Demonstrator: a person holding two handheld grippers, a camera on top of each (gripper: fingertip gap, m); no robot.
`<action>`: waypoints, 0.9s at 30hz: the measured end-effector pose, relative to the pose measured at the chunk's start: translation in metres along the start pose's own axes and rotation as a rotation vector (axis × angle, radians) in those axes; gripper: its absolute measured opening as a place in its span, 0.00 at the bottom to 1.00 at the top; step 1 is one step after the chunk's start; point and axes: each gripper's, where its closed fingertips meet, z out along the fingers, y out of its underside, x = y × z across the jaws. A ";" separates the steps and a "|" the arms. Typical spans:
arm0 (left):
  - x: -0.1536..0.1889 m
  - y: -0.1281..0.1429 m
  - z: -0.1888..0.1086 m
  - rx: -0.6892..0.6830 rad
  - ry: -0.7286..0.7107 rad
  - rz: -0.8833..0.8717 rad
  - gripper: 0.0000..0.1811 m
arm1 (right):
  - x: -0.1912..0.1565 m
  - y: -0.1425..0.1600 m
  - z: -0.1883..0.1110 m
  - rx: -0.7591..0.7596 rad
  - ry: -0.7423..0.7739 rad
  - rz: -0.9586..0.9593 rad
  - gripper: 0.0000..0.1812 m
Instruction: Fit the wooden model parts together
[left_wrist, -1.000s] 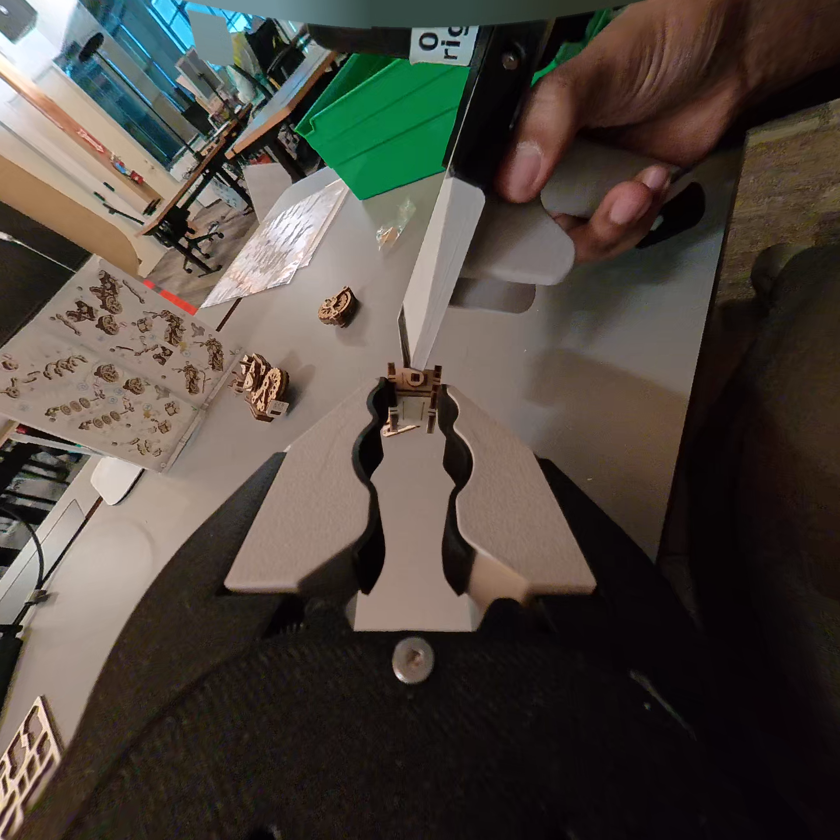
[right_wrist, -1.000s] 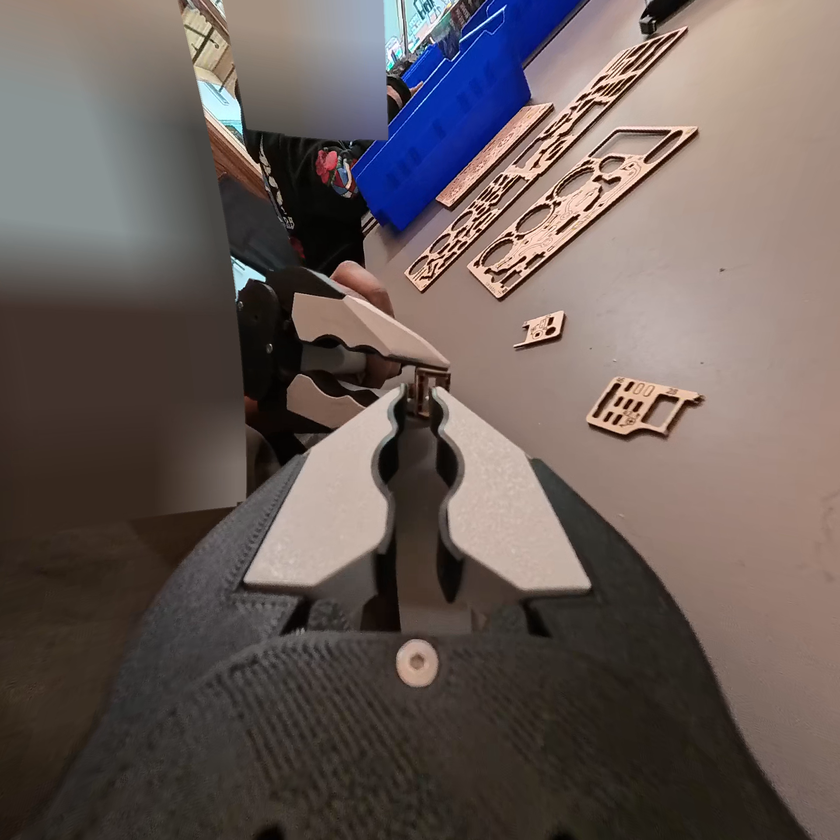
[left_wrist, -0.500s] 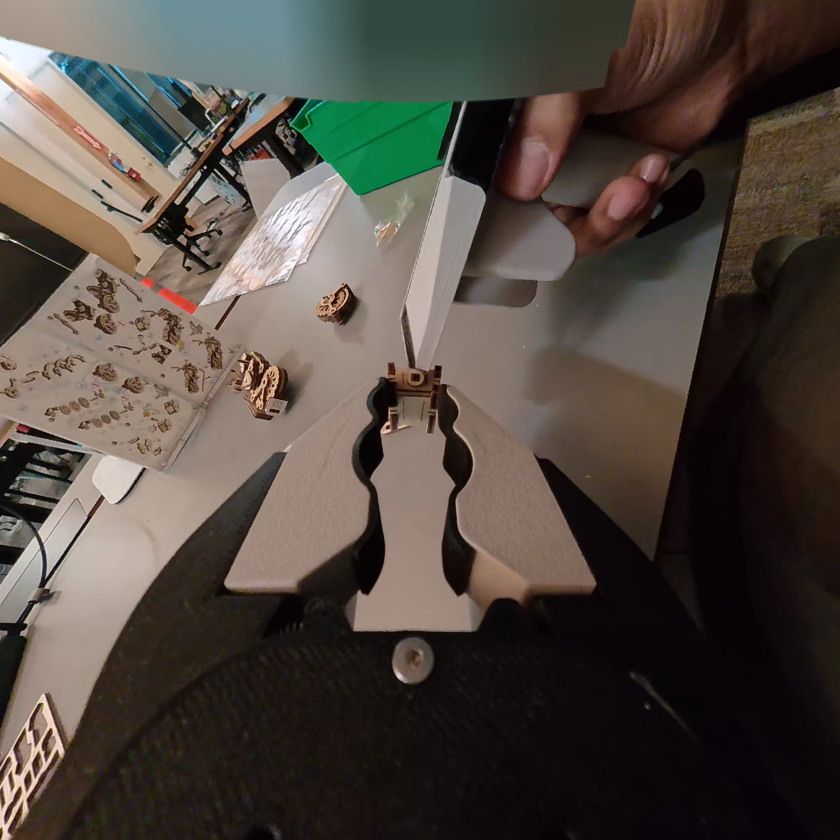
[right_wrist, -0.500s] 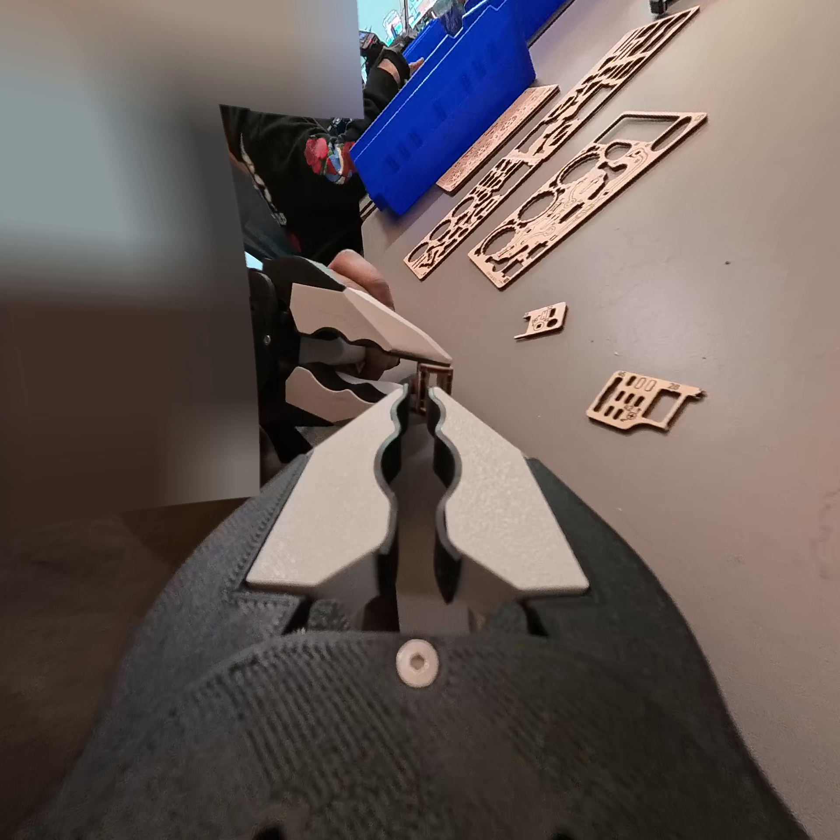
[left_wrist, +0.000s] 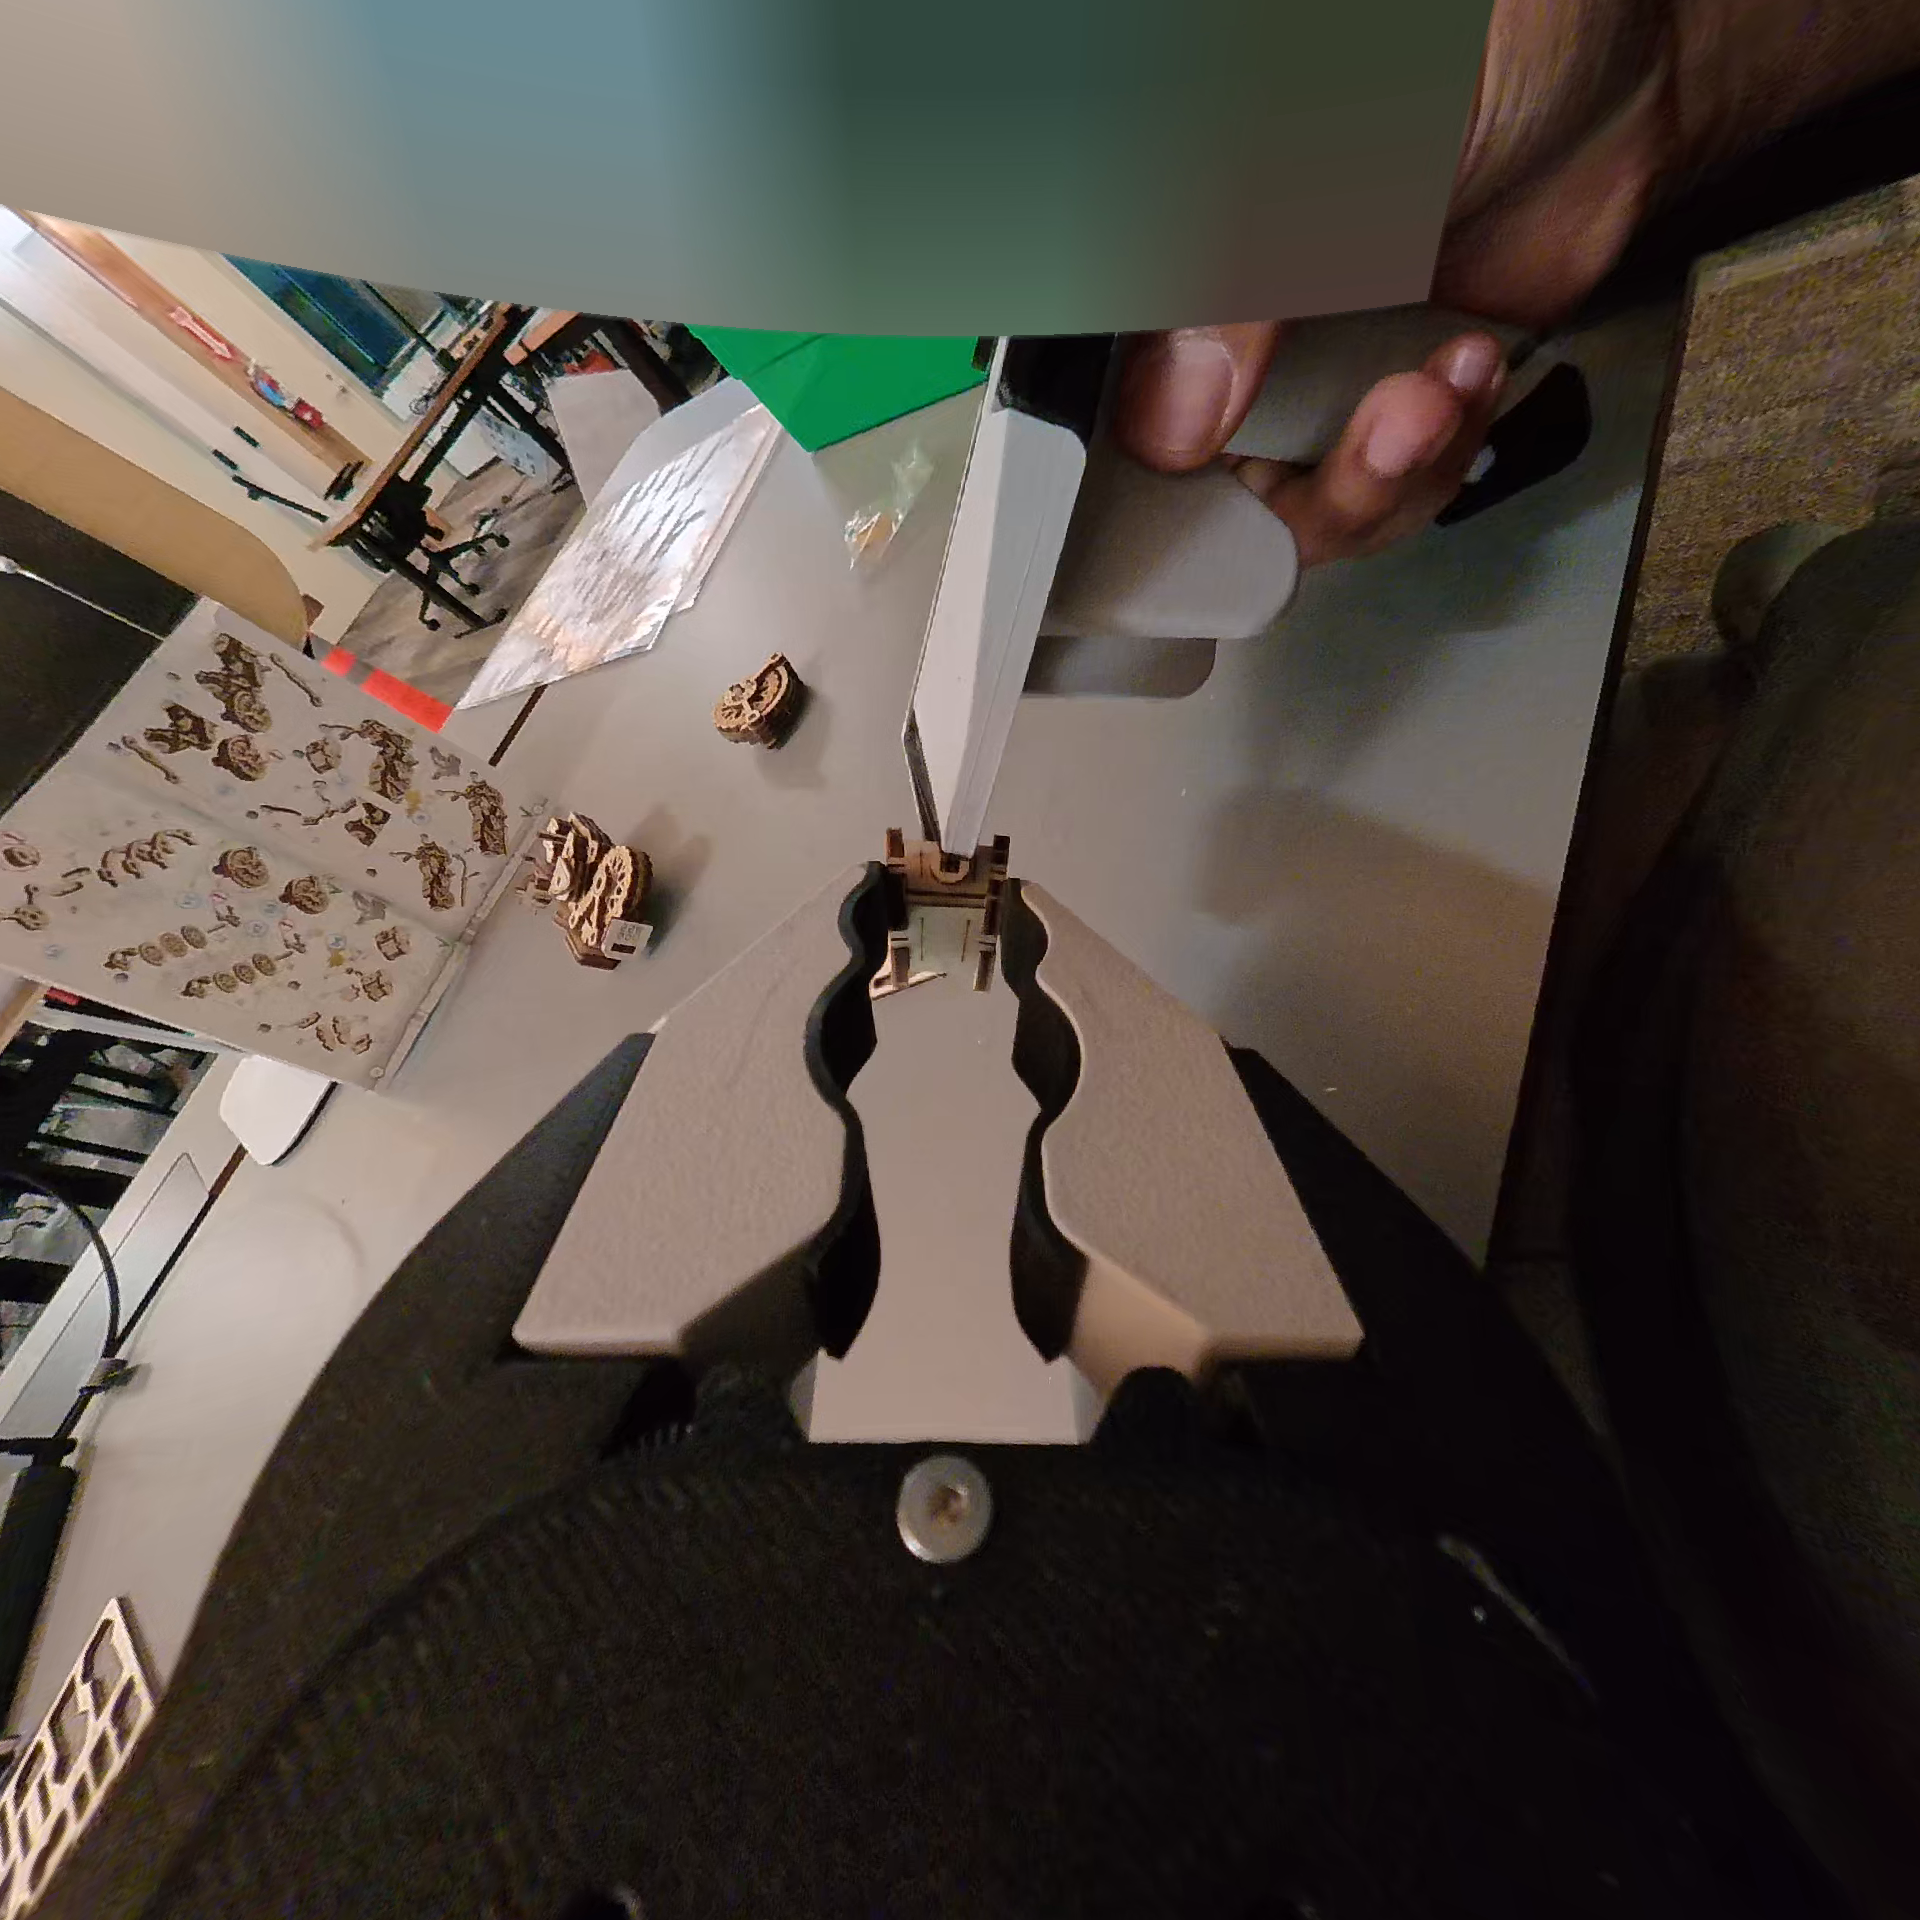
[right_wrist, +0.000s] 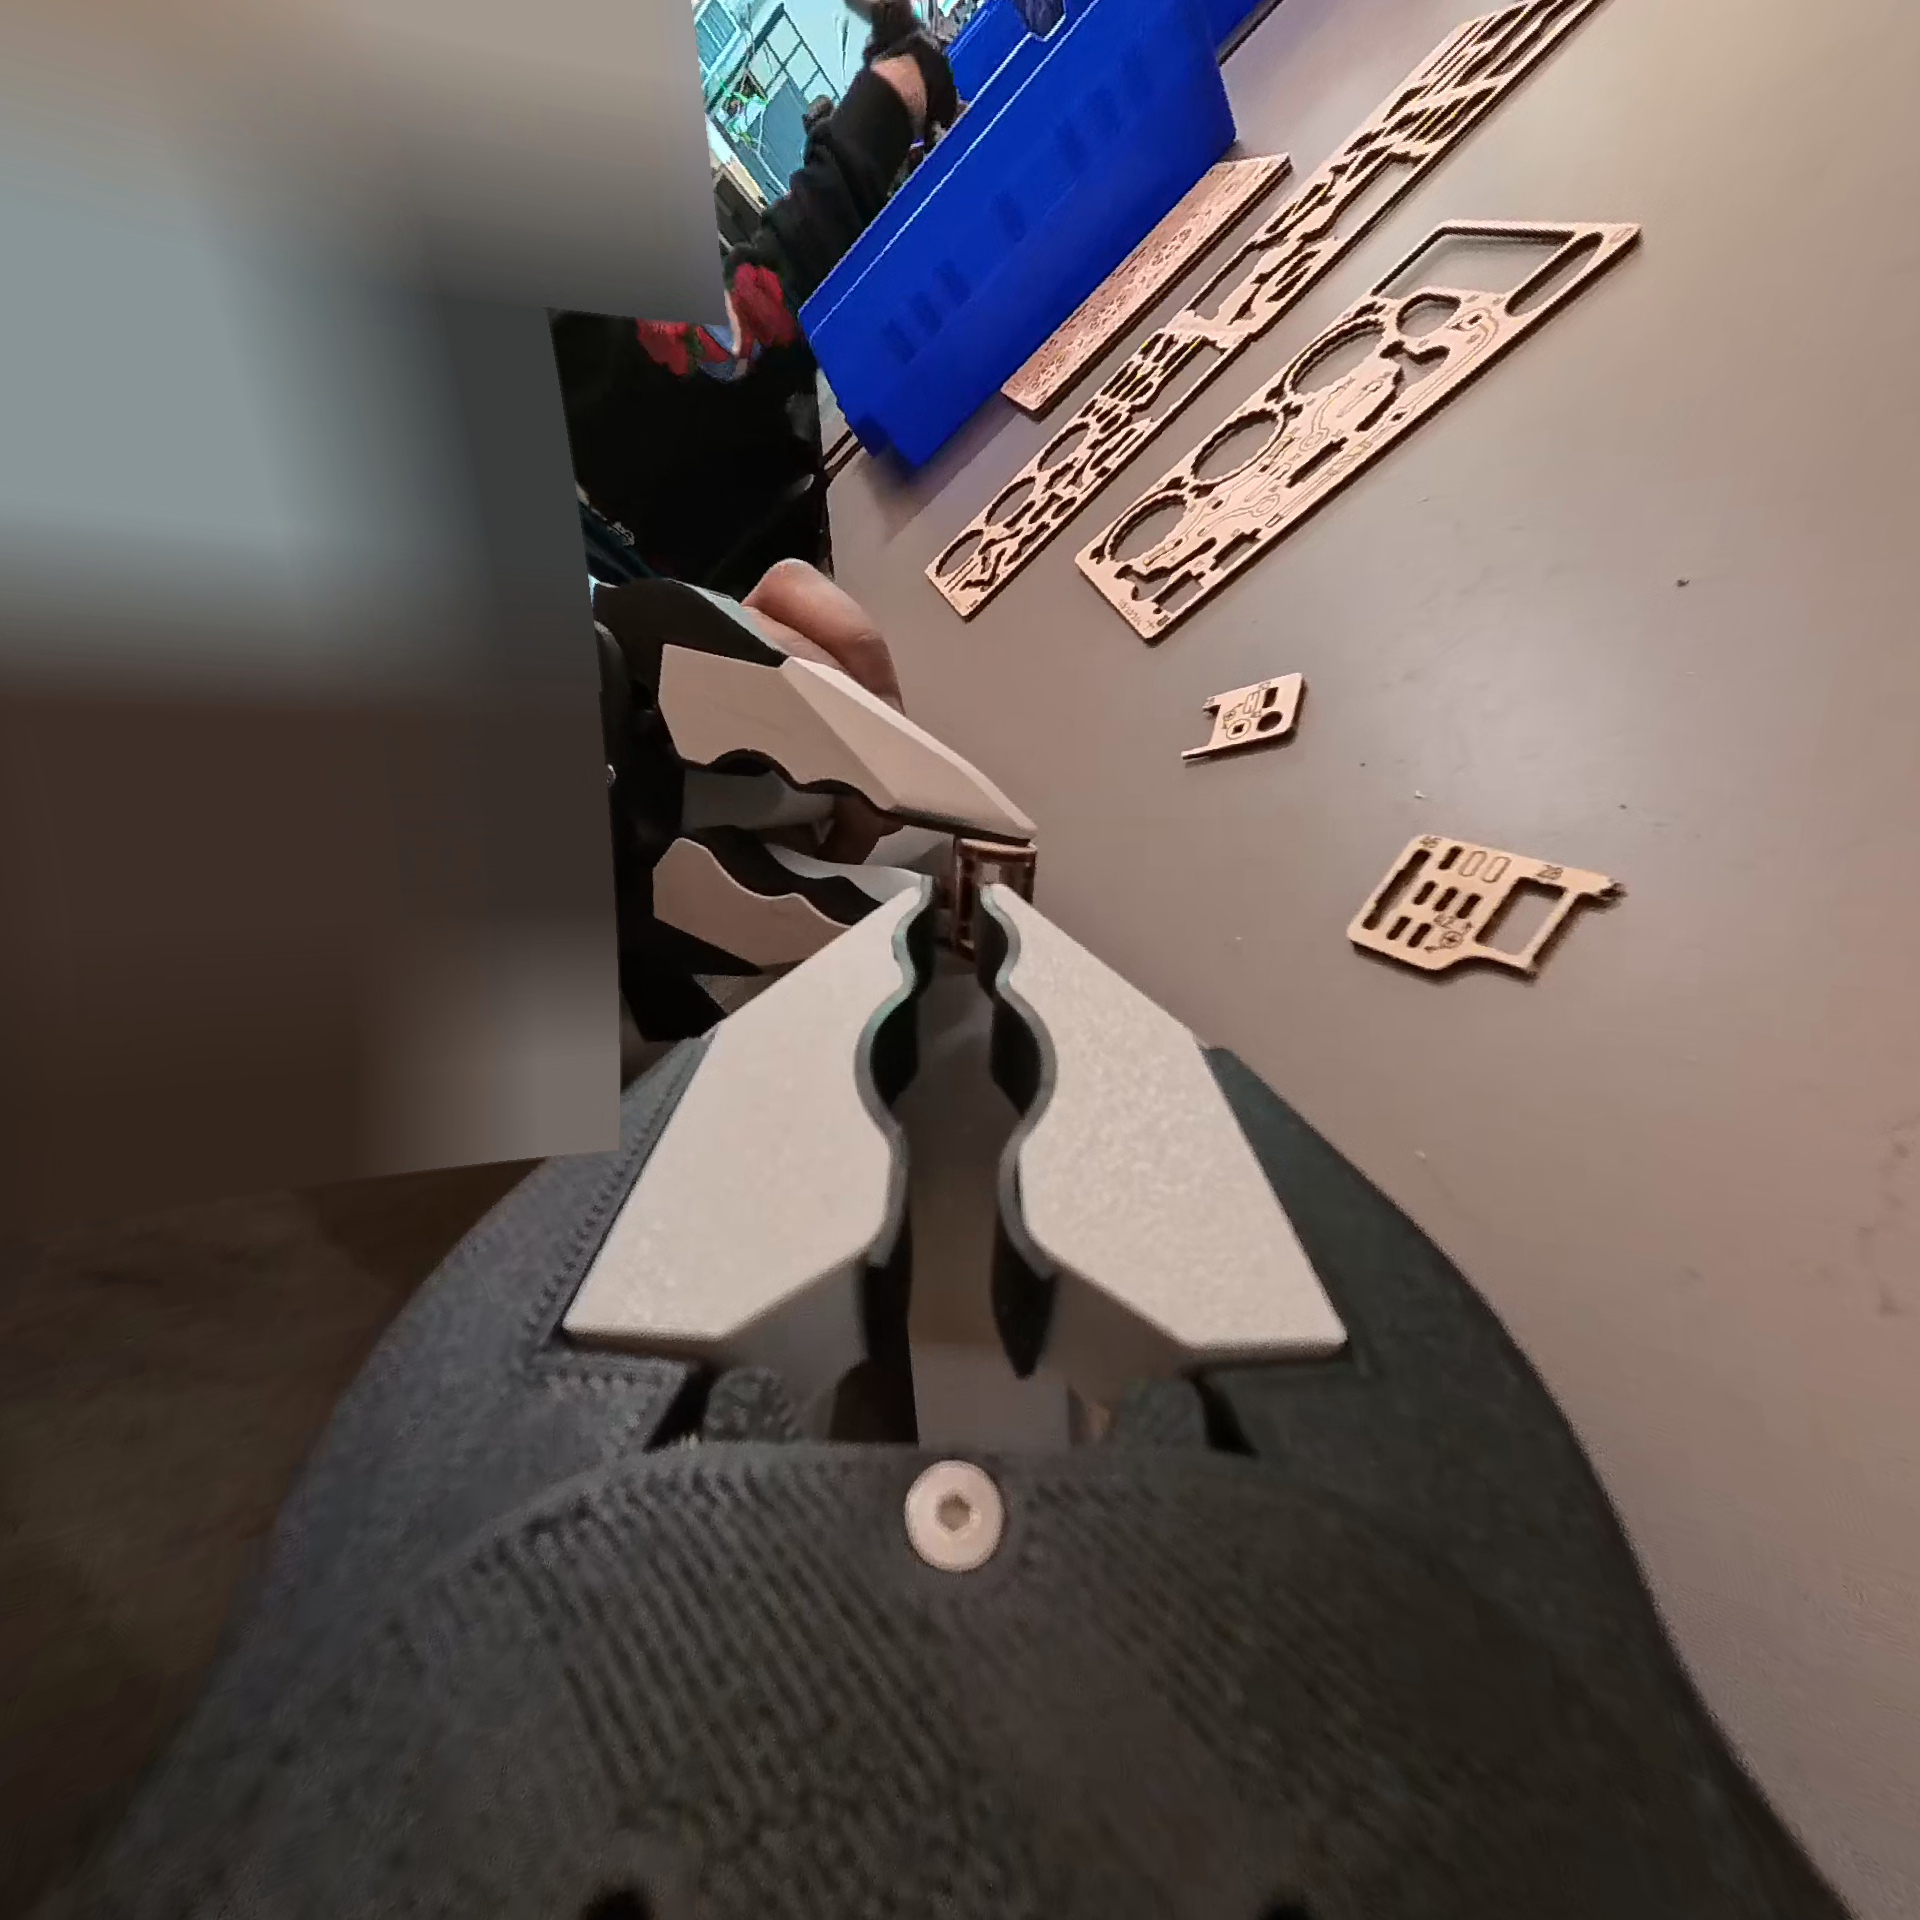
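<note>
Item logged: my left gripper (left_wrist: 943, 902) clenched a small tan laser-cut wooden model assembly (left_wrist: 941, 914) above the grey table (left_wrist: 1299, 831), where my right gripper (right_wrist: 961, 902) pinched its far edge.

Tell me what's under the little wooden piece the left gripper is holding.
Bare grey table shows under the wooden piece in the left gripper. The right gripper meets its far edge, hiding the joint there.
</note>
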 end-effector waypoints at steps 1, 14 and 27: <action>0.000 0.000 0.000 -0.002 -0.001 0.005 0.11 | 0.000 0.001 0.000 -0.004 0.001 -0.003 0.02; 0.001 0.001 0.000 -0.008 -0.001 0.003 0.11 | 0.000 0.001 0.001 -0.019 0.004 -0.008 0.02; 0.001 0.007 0.004 -0.060 0.001 -0.003 0.11 | 0.010 0.002 0.000 -0.024 0.117 -0.098 0.06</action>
